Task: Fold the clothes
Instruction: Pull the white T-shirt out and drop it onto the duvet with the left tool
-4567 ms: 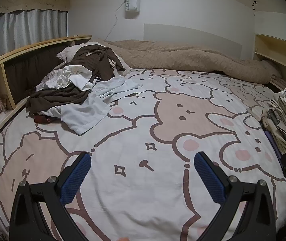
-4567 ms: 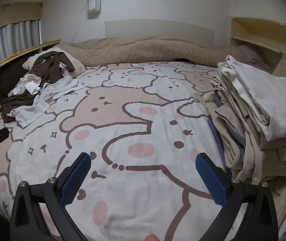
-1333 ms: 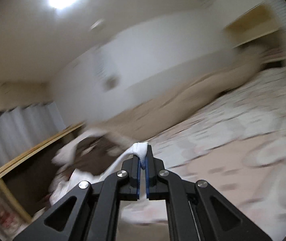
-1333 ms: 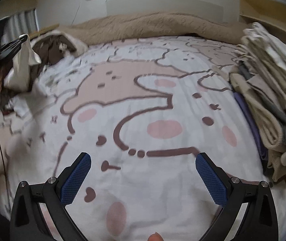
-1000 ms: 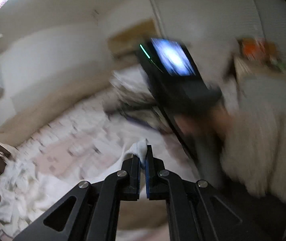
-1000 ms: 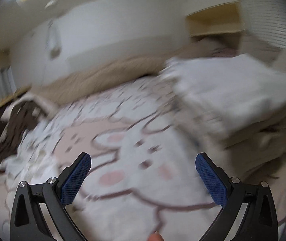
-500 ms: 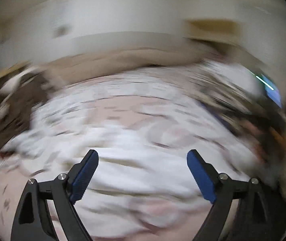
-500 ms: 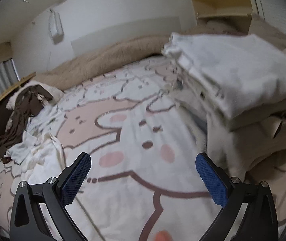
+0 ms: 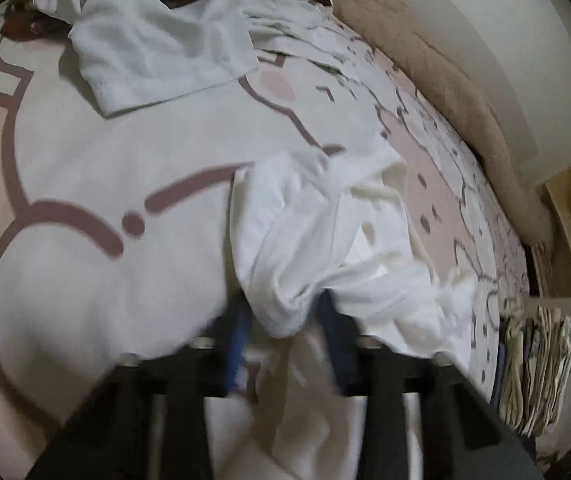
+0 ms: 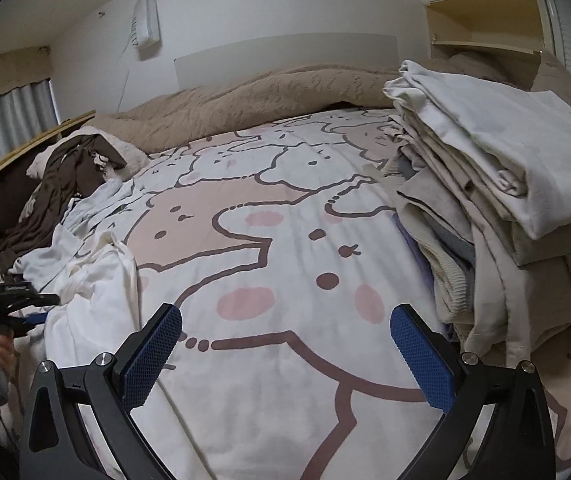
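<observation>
A crumpled white garment [image 9: 325, 240] lies on the bear-print bed sheet [image 9: 85, 264]. My left gripper [image 9: 285, 340] is blurred, its fingers partly closed around a bunched fold of that garment; whether they pinch it I cannot tell. The garment also shows at the left of the right wrist view [image 10: 97, 280], with the left gripper [image 10: 33, 316] beside it. My right gripper [image 10: 285, 356] is open and empty, hovering above the sheet [image 10: 285, 280].
A pile of unfolded brown and pale clothes [image 10: 65, 196] lies at the bed's left; a pale blue garment [image 9: 157, 48] is part of it. A tall stack of folded clothes [image 10: 485, 184] stands at the right. A tan duvet [image 10: 265, 96] lies along the far wall.
The left gripper carried the white garment from the pile, let it go on the sheet, then swung down and is closing around a fold of it. The right gripper stayed open.
</observation>
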`<action>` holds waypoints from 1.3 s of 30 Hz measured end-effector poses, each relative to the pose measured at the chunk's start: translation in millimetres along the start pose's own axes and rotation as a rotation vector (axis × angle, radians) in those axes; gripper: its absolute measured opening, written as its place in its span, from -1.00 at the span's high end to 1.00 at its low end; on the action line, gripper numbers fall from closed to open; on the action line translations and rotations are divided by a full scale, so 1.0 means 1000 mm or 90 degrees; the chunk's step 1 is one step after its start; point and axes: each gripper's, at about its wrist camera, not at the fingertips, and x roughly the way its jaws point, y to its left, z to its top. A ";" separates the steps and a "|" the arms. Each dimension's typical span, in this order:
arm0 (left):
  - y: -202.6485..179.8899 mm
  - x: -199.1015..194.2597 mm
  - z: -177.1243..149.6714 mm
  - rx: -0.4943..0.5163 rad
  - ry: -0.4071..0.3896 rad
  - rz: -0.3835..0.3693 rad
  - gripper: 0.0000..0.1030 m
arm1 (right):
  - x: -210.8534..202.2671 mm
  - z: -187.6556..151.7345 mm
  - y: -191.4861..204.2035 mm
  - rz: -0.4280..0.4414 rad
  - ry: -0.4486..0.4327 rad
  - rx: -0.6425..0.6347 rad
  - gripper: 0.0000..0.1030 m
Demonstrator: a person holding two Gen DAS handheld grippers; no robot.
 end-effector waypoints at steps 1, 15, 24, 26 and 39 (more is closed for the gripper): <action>-0.004 -0.009 -0.001 0.008 -0.023 -0.006 0.84 | 0.001 0.000 0.001 0.001 0.002 -0.004 -1.00; -0.166 -0.115 -0.244 0.664 -0.128 -0.198 0.86 | -0.014 0.000 -0.006 0.061 -0.021 0.010 -1.00; -0.155 -0.129 -0.252 0.644 -0.103 -0.191 -0.31 | -0.019 -0.005 -0.023 0.087 -0.021 0.094 -1.00; -0.143 -0.140 -0.229 0.582 -0.141 -0.188 -0.42 | -0.026 -0.009 -0.018 0.095 -0.025 0.101 -1.00; -0.116 -0.156 -0.208 0.520 0.023 -0.347 -0.62 | -0.052 -0.073 0.058 0.202 0.073 0.052 -0.62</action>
